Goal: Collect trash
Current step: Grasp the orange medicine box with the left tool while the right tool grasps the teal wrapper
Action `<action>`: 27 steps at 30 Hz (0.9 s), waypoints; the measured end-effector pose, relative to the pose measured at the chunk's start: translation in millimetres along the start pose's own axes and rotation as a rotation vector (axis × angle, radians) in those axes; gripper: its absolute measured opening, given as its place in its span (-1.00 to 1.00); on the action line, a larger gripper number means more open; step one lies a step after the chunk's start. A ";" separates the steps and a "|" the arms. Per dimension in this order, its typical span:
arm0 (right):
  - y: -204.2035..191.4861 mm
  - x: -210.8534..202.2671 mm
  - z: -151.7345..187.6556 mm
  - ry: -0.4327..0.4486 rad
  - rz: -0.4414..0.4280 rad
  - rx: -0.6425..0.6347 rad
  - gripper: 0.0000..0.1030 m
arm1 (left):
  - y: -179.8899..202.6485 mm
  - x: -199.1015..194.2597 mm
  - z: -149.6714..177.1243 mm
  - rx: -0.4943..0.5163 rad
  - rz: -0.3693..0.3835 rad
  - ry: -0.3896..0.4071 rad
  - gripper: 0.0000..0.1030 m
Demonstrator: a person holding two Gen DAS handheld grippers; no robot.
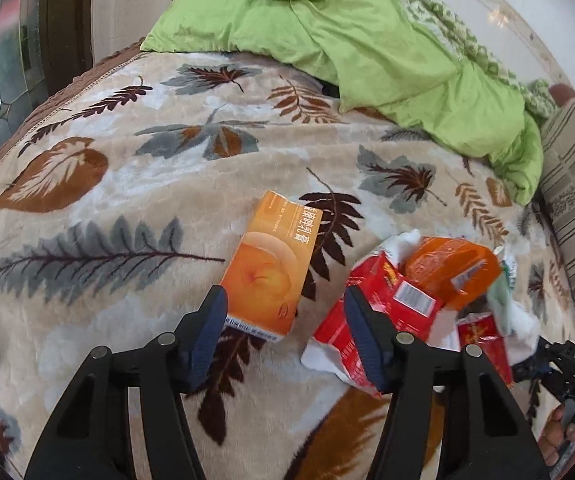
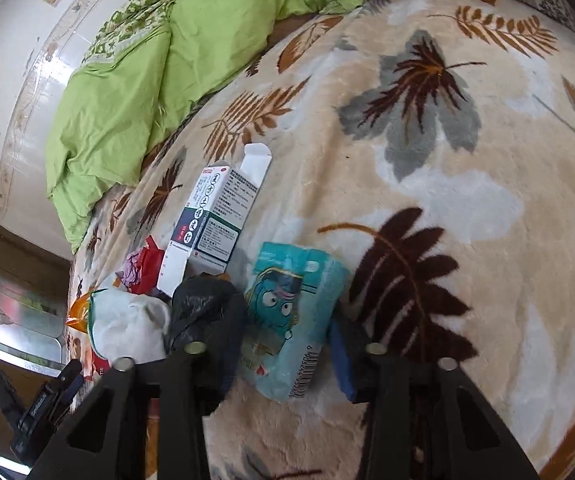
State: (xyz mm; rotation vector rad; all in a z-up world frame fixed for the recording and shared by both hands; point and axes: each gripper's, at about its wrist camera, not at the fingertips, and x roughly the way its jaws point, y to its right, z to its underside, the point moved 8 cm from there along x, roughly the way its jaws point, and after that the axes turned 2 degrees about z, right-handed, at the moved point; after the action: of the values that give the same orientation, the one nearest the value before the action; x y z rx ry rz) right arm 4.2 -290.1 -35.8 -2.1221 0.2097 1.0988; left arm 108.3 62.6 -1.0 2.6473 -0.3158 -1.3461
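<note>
Nearest in the right wrist view, the right hand-held gripper (image 2: pixel 287 344) is straddling a pale blue packet (image 2: pixel 291 320) with a cartoon face, which is lying flat on the leaf-patterned blanket (image 2: pixel 467 200). Its jaws are standing either side of the packet, but whether the pads are actually pressing on it I cannot tell, since the near edges are blurred. To do this pickup well, the jaws should be squeezing across the packet's narrow width and sinking a little into the soft pile, so the thin film is not sliding out.

Nearest in the left wrist view, the left hand-held gripper (image 1: pixel 285 318) is hovering with its jaws apart, one pad just beside the near corner of an orange box (image 1: pixel 271 268) and the other over a red wrapper (image 1: pixel 371 312). Nothing is being clamped. It should be centring on one item, probably the box, before closing, or it risks catching both.

Further out, the left view is showing an orange bag (image 1: pixel 451 268) in the heap of litter, and at the far side a green quilt (image 1: pixel 367 52).

Only the right view is showing the blue packet, a crumpled black bag (image 2: pixel 203 308), a white cloth (image 2: pixel 127 324) and an opened white medicine box (image 2: pixel 215 212). Only the left view is showing the orange box clearly.
</note>
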 end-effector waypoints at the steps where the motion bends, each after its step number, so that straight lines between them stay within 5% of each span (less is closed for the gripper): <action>1: -1.9 2.5 -0.5 -0.006 -0.006 -0.011 -0.67 | -0.8 6.1 -1.4 0.004 -0.013 -0.003 0.15; 5: -5.2 -5.1 -3.7 0.030 -0.026 -0.038 -0.78 | -5.0 14.9 -10.0 0.035 -0.093 0.041 0.09; 8: -6.6 -18.0 -8.1 0.088 -0.002 -0.081 -0.78 | -11.9 17.8 -9.5 0.010 -0.097 0.043 -0.38; 13: -11.4 -40.2 -14.6 0.193 0.061 -0.164 -0.78 | -27.4 8.7 -6.4 -0.055 -0.068 0.081 -0.74; 17: -21.1 -53.7 -10.8 0.243 0.074 -0.218 -0.78 | -35.4 4.3 -2.9 -0.083 -0.047 0.078 -0.74; 19: -25.0 -59.5 -7.7 0.260 0.077 -0.243 -0.78 | -35.3 3.5 -2.1 -0.077 -0.056 0.082 -0.54; 22: -30.7 -63.1 -4.7 0.276 0.083 -0.279 -0.78 | -30.0 3.4 -0.6 -0.065 -0.051 0.081 0.38; 27: -30.9 -63.8 -6.3 0.287 0.088 -0.290 -0.78 | -8.8 7.0 -2.6 0.029 -0.049 0.095 0.39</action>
State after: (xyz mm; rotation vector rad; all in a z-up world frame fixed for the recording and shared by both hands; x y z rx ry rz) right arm -17.7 -283.2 31.6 -2.5513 0.2950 0.9134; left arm 115.5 69.4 -6.9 2.7495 -0.2614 -1.2331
